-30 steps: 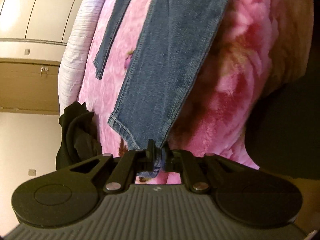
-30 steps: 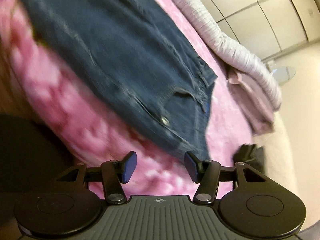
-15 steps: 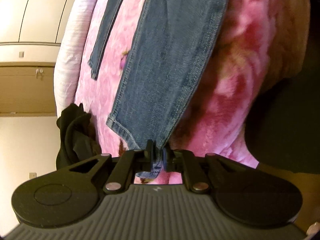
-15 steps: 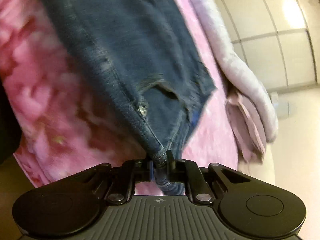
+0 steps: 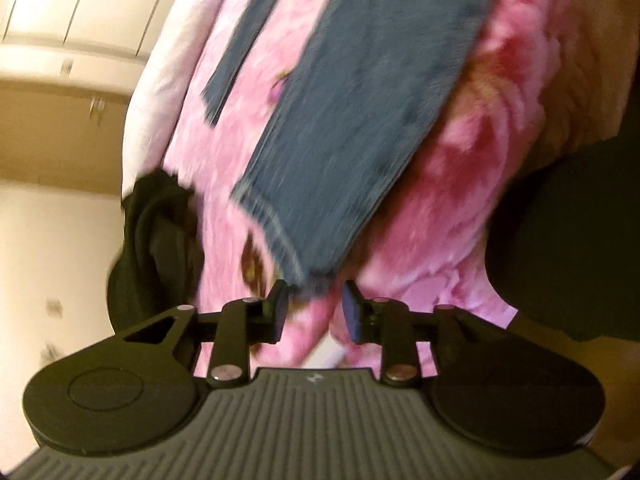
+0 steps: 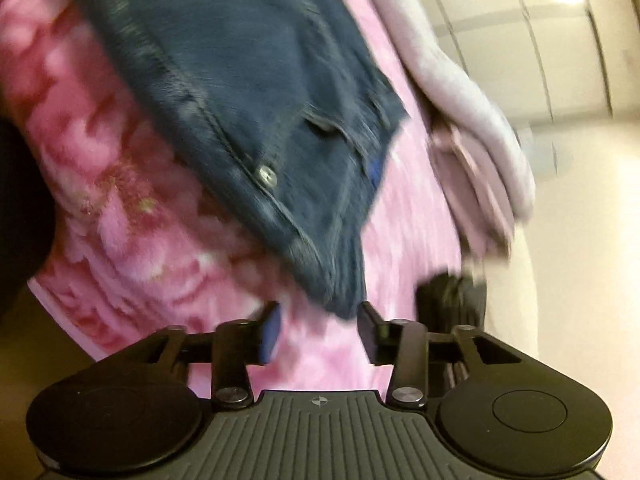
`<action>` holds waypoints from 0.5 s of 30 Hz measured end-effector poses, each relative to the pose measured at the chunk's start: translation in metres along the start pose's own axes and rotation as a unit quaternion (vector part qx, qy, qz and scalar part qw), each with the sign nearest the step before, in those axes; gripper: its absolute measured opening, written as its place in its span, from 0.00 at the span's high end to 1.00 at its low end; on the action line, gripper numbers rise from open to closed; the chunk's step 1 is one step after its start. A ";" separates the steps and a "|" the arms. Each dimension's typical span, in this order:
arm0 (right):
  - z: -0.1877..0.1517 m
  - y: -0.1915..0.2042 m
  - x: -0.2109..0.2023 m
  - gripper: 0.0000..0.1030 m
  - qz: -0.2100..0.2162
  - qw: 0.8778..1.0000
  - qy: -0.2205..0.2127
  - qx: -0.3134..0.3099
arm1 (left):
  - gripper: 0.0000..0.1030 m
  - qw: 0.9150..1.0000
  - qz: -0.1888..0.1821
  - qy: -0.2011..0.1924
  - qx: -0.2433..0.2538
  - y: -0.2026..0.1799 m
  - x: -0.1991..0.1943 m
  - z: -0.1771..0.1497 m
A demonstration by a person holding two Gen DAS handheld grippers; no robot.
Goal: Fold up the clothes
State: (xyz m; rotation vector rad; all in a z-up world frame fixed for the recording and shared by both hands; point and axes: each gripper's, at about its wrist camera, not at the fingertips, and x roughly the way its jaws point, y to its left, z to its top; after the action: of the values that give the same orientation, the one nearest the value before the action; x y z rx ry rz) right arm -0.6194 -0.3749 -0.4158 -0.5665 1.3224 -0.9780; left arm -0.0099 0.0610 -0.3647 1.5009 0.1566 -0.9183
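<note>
A pair of blue jeans lies on a pink fluffy blanket (image 5: 452,184). In the left wrist view the jeans' leg (image 5: 344,132) ends in a hem just above my left gripper (image 5: 314,306), whose jaws are opening with the hem lying free in front of them. A second leg (image 5: 236,52) shows further back. The right wrist view has the jeans' waistband (image 6: 256,120), with its metal button (image 6: 267,175), lying on the blanket. Its corner hangs just ahead of my right gripper (image 6: 320,324), whose jaws are opening and press on nothing.
A black garment (image 5: 156,236) is bunched at the blanket's left edge and shows as a black garment (image 6: 452,292) in the right wrist view. A folded pale pink garment (image 6: 476,184) lies beside a white ribbed cover (image 6: 460,76). Cupboard doors (image 6: 560,40) stand behind.
Both grippers were shut on the jeans half a second ago, the left on the leg hem, the right on the waistband. Both have let go and drawn back a little.
</note>
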 end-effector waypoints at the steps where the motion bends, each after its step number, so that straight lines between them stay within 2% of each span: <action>1: 0.002 -0.004 -0.007 0.55 0.001 1.000 0.000 0.030 | 0.73 1.000 -0.004 0.004 -0.026 0.006 -0.001 -0.004; 3: 0.007 -0.011 -0.025 0.54 0.007 0.996 -0.011 0.091 | 0.72 0.995 -0.014 0.010 -0.095 0.022 -0.005 -0.011; 6: 0.023 -0.031 -0.054 0.50 0.038 0.974 -0.057 0.215 | 0.69 0.978 -0.029 -0.002 -0.208 0.046 -0.020 -0.014; 8: 0.034 -0.045 -0.070 0.42 0.075 0.950 -0.085 0.291 | 0.63 0.962 -0.045 -0.018 -0.267 0.058 -0.028 -0.008; 10: 0.048 -0.056 -0.083 0.38 0.124 0.925 -0.095 0.347 | 0.55 0.947 -0.063 -0.034 -0.313 0.068 -0.037 0.001; 12: 0.059 -0.065 -0.095 0.36 0.173 0.897 -0.094 0.395 | 0.45 0.933 -0.081 -0.050 -0.347 0.072 -0.044 0.014; 15: 0.070 -0.078 -0.107 0.32 0.217 0.866 -0.080 0.444 | 0.34 0.910 -0.106 -0.067 -0.395 0.074 -0.049 0.033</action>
State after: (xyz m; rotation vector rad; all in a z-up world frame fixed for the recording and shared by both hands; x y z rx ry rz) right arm -0.5678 -0.3366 -0.2805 0.3480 0.6736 -1.0052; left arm -0.0132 0.0383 -0.2724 0.6704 0.5318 -0.9656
